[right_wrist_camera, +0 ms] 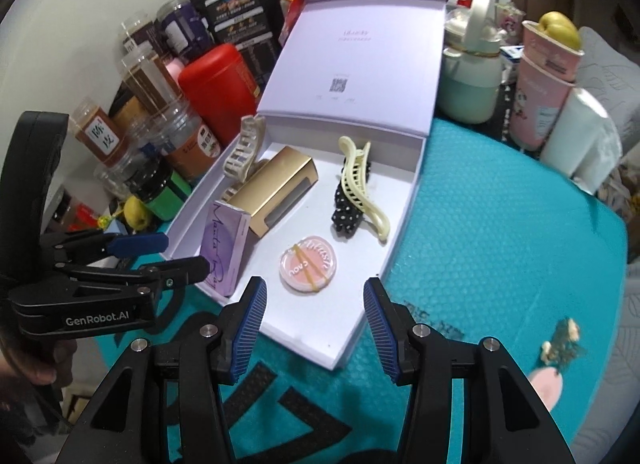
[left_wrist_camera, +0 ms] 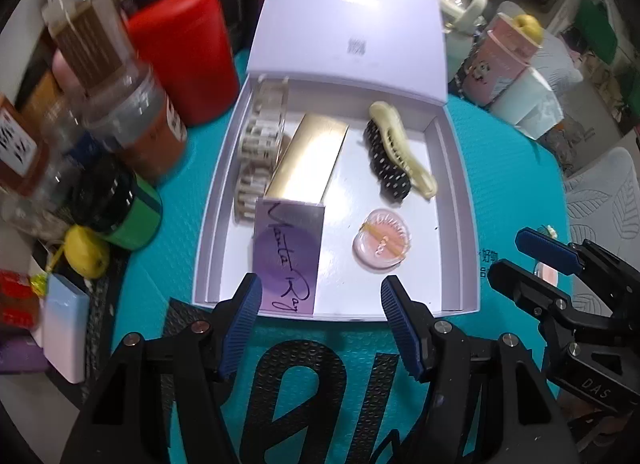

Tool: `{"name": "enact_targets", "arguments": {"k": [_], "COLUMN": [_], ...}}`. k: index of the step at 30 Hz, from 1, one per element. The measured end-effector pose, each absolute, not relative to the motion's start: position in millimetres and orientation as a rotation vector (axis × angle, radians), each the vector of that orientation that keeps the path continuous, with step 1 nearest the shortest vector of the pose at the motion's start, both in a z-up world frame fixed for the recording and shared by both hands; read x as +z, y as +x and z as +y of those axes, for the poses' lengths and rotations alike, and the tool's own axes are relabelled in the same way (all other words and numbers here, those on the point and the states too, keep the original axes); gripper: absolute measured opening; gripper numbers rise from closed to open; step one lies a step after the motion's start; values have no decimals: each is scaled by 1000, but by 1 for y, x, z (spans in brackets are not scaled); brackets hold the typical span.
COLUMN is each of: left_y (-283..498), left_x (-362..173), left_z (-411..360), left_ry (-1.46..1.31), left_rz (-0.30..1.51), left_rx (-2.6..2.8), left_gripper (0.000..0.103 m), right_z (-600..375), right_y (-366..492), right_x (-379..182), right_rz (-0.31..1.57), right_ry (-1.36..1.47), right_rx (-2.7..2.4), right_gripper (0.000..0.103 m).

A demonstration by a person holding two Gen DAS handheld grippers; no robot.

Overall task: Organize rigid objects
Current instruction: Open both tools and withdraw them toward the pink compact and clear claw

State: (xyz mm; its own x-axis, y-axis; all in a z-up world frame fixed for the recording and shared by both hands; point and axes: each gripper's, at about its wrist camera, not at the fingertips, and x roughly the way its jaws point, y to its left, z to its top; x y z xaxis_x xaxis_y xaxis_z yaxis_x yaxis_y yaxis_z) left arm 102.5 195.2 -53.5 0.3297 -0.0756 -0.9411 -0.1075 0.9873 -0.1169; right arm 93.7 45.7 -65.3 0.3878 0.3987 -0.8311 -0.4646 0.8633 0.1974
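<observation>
An open white box (left_wrist_camera: 452, 168) (right_wrist_camera: 404, 200) lies on the teal mat with its lid up. Inside are a gold carton (left_wrist_camera: 308, 156) (right_wrist_camera: 276, 184), a purple carton (left_wrist_camera: 286, 260) (right_wrist_camera: 224, 248), a round pink compact (left_wrist_camera: 382, 244) (right_wrist_camera: 306, 266), a cream hair claw (left_wrist_camera: 404, 148) (right_wrist_camera: 360, 184) on a black dotted clip (left_wrist_camera: 386, 168) (right_wrist_camera: 346, 216), and a pale claw clip (left_wrist_camera: 260, 136) (right_wrist_camera: 242, 148) by the left wall. My left gripper (left_wrist_camera: 320, 328) (right_wrist_camera: 160, 254) is open and empty at the box's near edge. My right gripper (right_wrist_camera: 314, 330) (left_wrist_camera: 532, 260) is open and empty.
Jars, a red canister (left_wrist_camera: 188, 52) (right_wrist_camera: 218, 84) and a green-based jar (left_wrist_camera: 128, 212) crowd the left. Cups and a mint bottle (right_wrist_camera: 470, 72) stand at the right back. A small pink item (right_wrist_camera: 546, 384) and a decorated clip (right_wrist_camera: 562, 340) lie on the mat at right.
</observation>
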Motion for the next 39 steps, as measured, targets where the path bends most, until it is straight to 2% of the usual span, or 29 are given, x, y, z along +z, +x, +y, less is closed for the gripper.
{"name": "enact_targets", "arguments": {"k": [10,21,39], "left_y": [94,74,48], "left_x": [-16,4,25], "left_z": [183,167,112], "left_ry": [-98,-94,-58], "left_rz": [1157,1174,1139], "left_rx": [51,38,-32], "left_gripper": [61,62,62], "right_z": [23,2,-45], "right_y": [65,36,6], "right_x": [-37,-11,-8], "right_rz": [984,950,960], "right_ry": [-18,-29,19], "right_rx": [494,446,397], "right_gripper": [54,54,54]}}
